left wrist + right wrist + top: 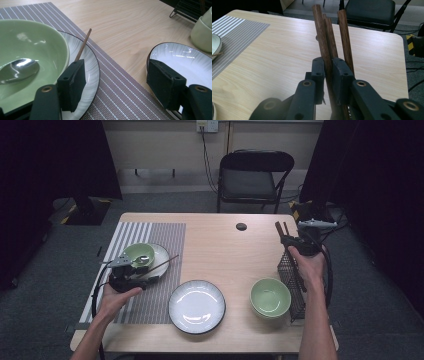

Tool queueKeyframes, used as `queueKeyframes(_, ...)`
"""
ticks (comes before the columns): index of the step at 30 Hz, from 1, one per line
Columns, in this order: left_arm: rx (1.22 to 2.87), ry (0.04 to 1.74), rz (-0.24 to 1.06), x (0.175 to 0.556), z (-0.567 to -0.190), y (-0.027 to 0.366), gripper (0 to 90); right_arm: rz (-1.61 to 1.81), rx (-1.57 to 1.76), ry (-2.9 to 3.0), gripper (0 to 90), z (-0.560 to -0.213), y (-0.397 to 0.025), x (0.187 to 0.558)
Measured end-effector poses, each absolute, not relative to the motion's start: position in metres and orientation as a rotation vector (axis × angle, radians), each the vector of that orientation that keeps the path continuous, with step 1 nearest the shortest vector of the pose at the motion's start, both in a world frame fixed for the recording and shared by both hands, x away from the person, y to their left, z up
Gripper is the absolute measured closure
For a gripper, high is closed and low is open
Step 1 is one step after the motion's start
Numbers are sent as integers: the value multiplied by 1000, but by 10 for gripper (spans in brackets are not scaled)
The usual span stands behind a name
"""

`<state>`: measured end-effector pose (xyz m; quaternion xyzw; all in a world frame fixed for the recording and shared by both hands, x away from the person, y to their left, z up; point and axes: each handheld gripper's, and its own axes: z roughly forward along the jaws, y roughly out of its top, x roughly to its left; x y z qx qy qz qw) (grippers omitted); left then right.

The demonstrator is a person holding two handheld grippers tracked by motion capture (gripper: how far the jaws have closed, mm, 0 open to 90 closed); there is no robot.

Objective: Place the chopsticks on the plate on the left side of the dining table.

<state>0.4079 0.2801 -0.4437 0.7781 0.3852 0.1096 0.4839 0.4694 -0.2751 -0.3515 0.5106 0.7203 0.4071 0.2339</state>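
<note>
The right tongs [327, 75] pinch dark chopsticks [329, 40], lower ends hidden; the left tongs [115, 82] gape empty beside a half-hidden chopstick [83, 45].

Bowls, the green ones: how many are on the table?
2. One green bowl sits on a plate on the striped mat at the left, with a spoon inside. The other green bowl stands on bare wood beside the black wire rack at the right.

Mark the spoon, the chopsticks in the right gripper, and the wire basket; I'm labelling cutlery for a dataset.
spoon [18, 70], left gripper view, on its shiny bowl.
chopsticks [331, 40], right gripper view, on the shaft above the jaws.
wire basket [291, 276], high view, on its mesh side wall.
</note>
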Motion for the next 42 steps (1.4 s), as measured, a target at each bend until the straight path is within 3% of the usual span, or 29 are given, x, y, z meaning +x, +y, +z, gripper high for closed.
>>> queueKeyframes(42,1909,921,244,407,-445,280,296,1254,1273,1911,850,-327,-288,456)
